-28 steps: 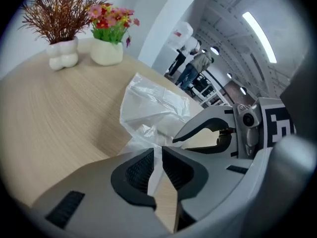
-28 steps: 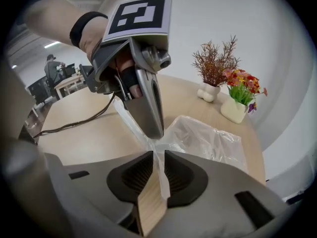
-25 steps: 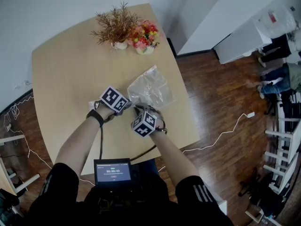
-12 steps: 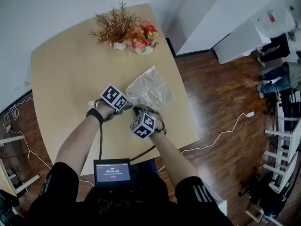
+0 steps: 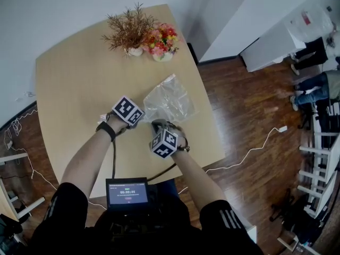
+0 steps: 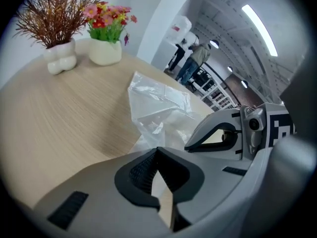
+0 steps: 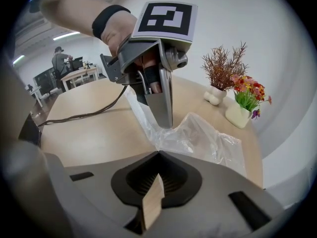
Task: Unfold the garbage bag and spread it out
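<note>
A clear, crumpled garbage bag (image 5: pixel 170 100) lies on the right half of the light wooden table (image 5: pixel 74 84). My left gripper (image 5: pixel 141 117) sits at the bag's near left corner. Its jaws have just been closing and now stand shut, with the tips (image 7: pixel 166 123) pinching the film. My right gripper (image 5: pixel 158 124) is beside it at the bag's near edge, shut, and the plastic runs in under its tips (image 7: pixel 159 152). In the left gripper view the bag (image 6: pixel 158 103) rises just past my shut jaws, and the right gripper (image 6: pixel 190 144) is to the right.
A white vase of dried twigs (image 5: pixel 130 33) and a pot of red and pink flowers (image 5: pixel 163 41) stand at the table's far edge. The table's right edge runs close to the bag. A small screen (image 5: pixel 127 194) sits at the person's chest. A white cable (image 5: pixel 249 153) crosses the floor.
Both grippers have stayed almost where they were at the bag's near edge. The right one's marker cube has tilted slightly. The bag lies as before.
</note>
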Available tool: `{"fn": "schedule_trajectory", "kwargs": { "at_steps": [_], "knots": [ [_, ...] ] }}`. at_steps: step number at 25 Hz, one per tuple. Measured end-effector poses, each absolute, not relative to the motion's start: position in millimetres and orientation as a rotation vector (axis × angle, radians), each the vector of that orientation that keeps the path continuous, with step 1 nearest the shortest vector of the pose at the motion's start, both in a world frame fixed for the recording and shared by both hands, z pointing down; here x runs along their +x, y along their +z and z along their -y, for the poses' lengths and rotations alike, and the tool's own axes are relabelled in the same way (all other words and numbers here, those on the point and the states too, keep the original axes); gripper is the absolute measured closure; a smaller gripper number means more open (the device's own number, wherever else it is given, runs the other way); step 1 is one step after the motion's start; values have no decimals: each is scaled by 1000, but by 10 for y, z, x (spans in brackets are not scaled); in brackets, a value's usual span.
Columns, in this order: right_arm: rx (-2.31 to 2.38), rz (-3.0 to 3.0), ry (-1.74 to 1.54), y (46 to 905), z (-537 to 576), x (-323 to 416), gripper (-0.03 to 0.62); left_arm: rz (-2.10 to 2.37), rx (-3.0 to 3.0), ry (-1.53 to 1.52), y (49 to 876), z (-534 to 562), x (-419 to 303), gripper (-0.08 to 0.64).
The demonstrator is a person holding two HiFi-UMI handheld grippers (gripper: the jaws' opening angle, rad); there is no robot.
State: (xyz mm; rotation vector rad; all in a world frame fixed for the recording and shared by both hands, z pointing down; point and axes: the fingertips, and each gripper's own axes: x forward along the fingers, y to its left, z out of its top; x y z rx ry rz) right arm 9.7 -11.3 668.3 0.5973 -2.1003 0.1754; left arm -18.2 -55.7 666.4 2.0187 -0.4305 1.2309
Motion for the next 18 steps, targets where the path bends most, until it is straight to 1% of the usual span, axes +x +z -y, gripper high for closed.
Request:
{"fn": "schedule_trajectory", "kwargs": {
  "at_steps": [18],
  "knots": [
    [524,2133,161,6664,-187,126,574,614,2081,1365,6560,1010,-634,559]
  ]
}}
